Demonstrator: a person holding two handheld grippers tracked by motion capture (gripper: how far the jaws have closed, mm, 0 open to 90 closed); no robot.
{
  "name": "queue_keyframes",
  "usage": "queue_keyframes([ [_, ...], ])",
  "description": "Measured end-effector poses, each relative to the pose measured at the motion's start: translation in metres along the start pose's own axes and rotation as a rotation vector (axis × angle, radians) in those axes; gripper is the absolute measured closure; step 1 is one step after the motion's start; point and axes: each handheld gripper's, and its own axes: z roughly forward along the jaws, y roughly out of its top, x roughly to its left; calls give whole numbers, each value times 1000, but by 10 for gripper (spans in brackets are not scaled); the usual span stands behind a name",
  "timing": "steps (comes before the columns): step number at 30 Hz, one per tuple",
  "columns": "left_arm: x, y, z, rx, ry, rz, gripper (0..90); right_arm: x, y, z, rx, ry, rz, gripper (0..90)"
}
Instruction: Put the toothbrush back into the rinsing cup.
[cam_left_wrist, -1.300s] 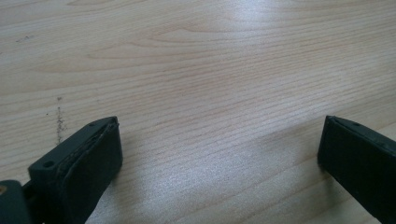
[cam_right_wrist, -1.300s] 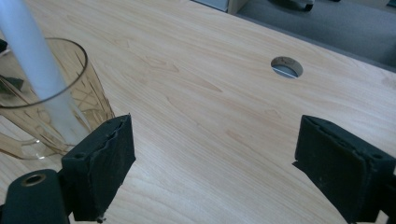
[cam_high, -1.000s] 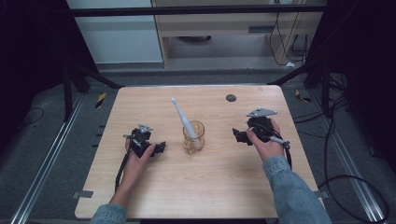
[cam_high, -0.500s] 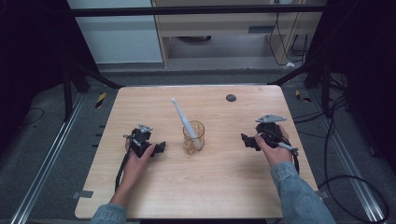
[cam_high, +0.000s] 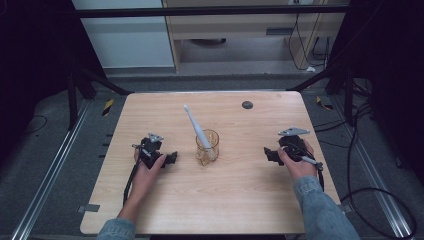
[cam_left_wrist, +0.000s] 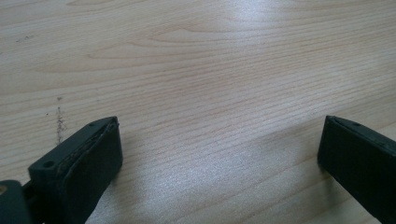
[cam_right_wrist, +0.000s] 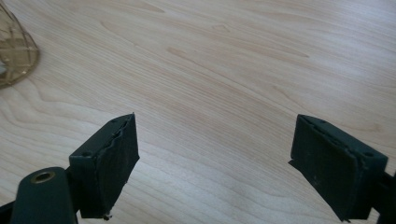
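An amber glass cup (cam_high: 208, 148) stands mid-table with a white stick-like tool (cam_high: 194, 125) leaning out of it to the back left. My left gripper (cam_high: 172, 159) rests on the wood left of the cup, pointing at it, its jaws wide apart over bare wood (cam_left_wrist: 219, 154). My right gripper (cam_high: 267, 154) lies low to the right of the cup, also pointing at it. It is open with nothing between its jaws (cam_right_wrist: 215, 158), which have just been closing slightly. In the right gripper view the cup's base (cam_right_wrist: 14, 56) is at the far left.
The wooden table (cam_high: 225, 200) carries a small dark disc (cam_high: 247, 104) near its back edge. Black frame legs and cables surround the table on the floor. A yellow-black item (cam_high: 107, 106) lies off the back left corner.
My right hand has come down and drifted right, toward the table's right side. The left hand, the cup and the white tool have kept still.
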Motion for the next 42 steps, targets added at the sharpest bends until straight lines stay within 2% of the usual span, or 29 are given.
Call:
queue_keyframes([
  [8,0,0,0,0,0,-1,0,-8,-6,13,30,-11,10,170],
  [14,0,0,0,0,0,0,0,-13,-10,28,51,-12,36,170],
  [25,0,0,0,0,0,0,0,-19,-13,44,34,-24,89,139],
  [31,0,0,0,0,0,0,0,-24,-14,48,23,-36,124,129],
  [42,0,0,0,0,1,0,0,-29,-16,53,1,-53,158,111],
])
